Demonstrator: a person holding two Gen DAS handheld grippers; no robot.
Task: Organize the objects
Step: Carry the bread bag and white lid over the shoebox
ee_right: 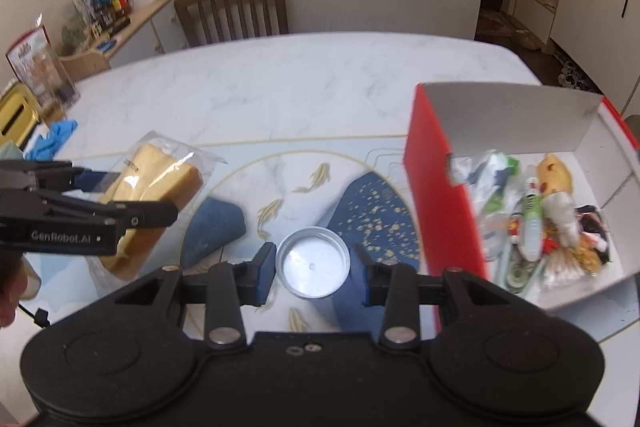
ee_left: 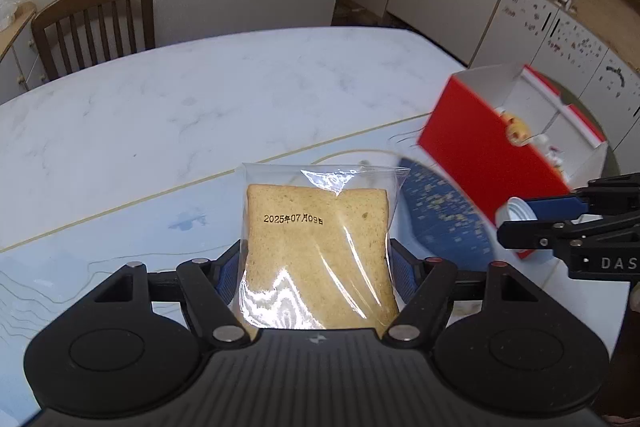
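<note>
A: The left hand-held gripper (ee_left: 316,267) is clamped on the clear-bagged slice of brown bread (ee_left: 318,247), left of the red, white-lined cardboard box (ee_right: 520,187). Next?

B: Carry it over the box's open top before letting go.

A: And the right hand-held gripper (ee_right: 312,267)?

B: Pinching the round white plastic cap (ee_right: 312,263), beside the box. Both tilt downward above the marble worktop (ee_left: 200,99).

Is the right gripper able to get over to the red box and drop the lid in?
Probably yes. The right gripper holds the white lid up off the table, and the red box stands open beside it on its right. Nothing lies between them, though the near red wall must be cleared.
</note>
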